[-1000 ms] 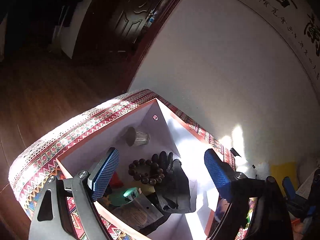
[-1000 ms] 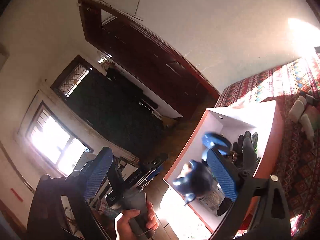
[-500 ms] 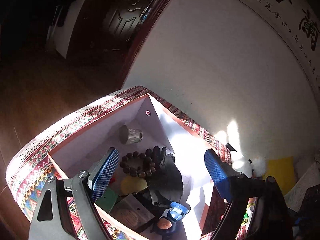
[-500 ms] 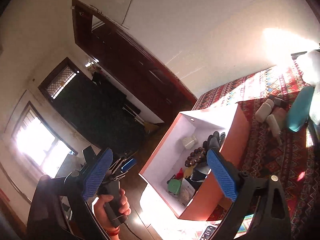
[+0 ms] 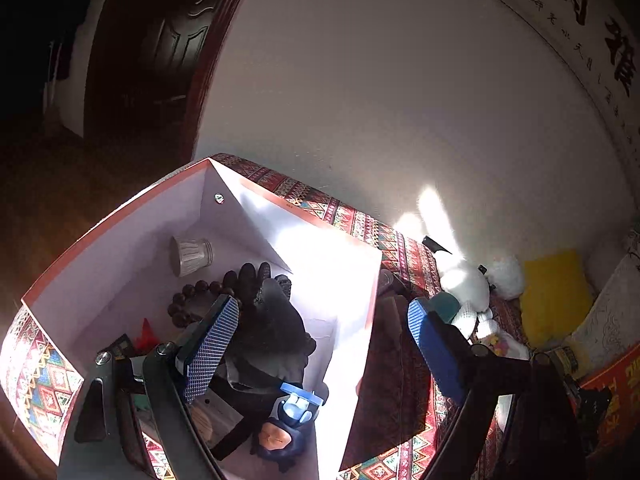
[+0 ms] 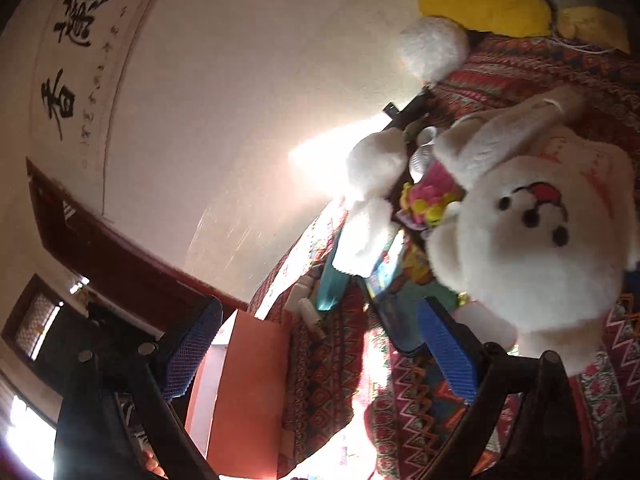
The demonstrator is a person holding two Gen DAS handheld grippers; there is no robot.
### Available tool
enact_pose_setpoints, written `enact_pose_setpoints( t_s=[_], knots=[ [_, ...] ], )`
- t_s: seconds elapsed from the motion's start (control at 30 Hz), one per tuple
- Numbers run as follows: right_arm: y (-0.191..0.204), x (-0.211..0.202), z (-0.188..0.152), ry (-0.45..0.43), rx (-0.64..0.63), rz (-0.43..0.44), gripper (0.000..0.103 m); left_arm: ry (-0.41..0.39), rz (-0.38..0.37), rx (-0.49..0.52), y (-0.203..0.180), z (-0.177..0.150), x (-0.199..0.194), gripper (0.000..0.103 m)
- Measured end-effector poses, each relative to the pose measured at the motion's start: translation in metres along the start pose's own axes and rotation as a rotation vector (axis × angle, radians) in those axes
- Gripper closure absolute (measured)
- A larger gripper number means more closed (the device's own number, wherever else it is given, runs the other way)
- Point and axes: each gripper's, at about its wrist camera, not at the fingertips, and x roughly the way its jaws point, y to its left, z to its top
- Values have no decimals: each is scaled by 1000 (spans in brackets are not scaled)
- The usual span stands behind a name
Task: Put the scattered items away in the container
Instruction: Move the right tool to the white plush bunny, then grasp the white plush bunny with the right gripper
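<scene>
Over the white-lined box [image 5: 120, 256] holding a black glove [image 5: 276, 328] and beads [image 5: 192, 300], both the left gripper [image 5: 320, 344] and right gripper [image 6: 320, 348] gape empty, the latter near a white plush rabbit [image 6: 532, 248].

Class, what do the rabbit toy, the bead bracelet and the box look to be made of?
Rabbit toy: white plush, fuzzy pile. Bead bracelet: probably polished wood, dark brown round beads, though resin is possible. Box: likely cardboard, thin flat matte walls, white inside.

The left gripper [image 5: 322, 346] points downward, jaws spread wide and empty. The right gripper [image 6: 320, 350] also gapes wide, holding nothing, rolled sideways.
</scene>
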Motion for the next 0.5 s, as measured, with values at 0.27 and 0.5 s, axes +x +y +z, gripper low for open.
enact_pose_setpoints(
  t_s=[0.27, 0.5],
  knots=[
    [-62, -37, 35, -132, 222, -42, 1, 128, -63, 164, -84, -37, 47, 16],
    [-106, -53, 47, -176, 374, -104, 1, 303, -247, 109, -145, -80, 92, 16]
  ],
)
